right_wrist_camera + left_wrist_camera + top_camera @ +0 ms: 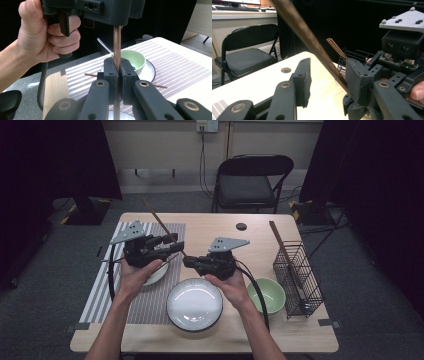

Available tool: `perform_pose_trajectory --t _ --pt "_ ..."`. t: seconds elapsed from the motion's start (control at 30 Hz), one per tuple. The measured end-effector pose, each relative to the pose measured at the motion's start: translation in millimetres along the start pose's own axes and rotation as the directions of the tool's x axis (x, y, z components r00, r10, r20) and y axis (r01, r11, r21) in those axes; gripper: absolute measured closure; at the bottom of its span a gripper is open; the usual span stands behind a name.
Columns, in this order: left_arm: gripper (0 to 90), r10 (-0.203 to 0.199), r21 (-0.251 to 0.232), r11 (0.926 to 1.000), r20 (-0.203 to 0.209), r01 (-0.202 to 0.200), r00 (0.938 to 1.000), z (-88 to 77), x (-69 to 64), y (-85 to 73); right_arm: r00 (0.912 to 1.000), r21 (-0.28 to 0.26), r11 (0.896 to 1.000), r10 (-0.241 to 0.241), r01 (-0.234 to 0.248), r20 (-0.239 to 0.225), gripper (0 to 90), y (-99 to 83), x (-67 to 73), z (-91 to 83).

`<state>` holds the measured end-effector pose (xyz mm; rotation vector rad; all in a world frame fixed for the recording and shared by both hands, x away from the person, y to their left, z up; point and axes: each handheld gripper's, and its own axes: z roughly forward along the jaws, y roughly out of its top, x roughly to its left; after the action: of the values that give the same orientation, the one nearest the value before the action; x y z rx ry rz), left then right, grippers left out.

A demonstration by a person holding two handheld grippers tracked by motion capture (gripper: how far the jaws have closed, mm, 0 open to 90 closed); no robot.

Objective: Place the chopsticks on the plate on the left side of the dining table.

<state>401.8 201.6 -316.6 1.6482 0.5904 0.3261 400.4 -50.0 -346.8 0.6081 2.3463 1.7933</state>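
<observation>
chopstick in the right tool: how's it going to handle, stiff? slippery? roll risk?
Probably stiff: the chopstick runs straight past the right tool, no visible sag. Likely light, being thin and wood-coloured. It may pivot or slip, since the right tool pinches only a short stretch. Set on the table, it may roll.

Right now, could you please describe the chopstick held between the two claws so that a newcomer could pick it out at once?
Start at the wooden table and find the two hand-held claws above the white plate. The chopstick is the thin dark brown stick gripped in the right claw, slanting up and away over the striped mat. Unlike the chopsticks standing in the wire basket, it hangs in the air.
</observation>
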Motion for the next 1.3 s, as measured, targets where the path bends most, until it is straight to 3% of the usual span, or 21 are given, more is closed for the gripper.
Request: perform_pose_trajectory --t 0.37,0.6,0.87,1.3 --pt "53.1 -0.012 0.01 0.9999 -0.026 0.012 0.9996 -3.1 2.5 -6.4 1.0 0.017 1.0 -0.001 0.001 0.009 85.7 -0.2 0.9 -0.1" --pt "49.7 -0.017 -0.005 0.9998 -0.025 0.017 0.9995 -6.2 0.9 -2.3 0.9999 -0.002 1.0 0.0 0.0 -0.013 85.8 -2.3 2.3 1.2" --pt "47.1 -0.034 -0.016 0.9993 -0.042 0.033 0.9986 -11.0 8.6 2.0 0.9998 0.0 1.0 0.002 -0.002 -0.022 85.8 -5.7 3.4 1.8" --pt "42.6 -0.045 -0.003 0.999 -0.076 0.045 0.9961 -11.5 16.1 -7.2 0.9999 0.007 1.0 -0.011 0.011 0.008 85.5 -0.5 3.2 -5.7"
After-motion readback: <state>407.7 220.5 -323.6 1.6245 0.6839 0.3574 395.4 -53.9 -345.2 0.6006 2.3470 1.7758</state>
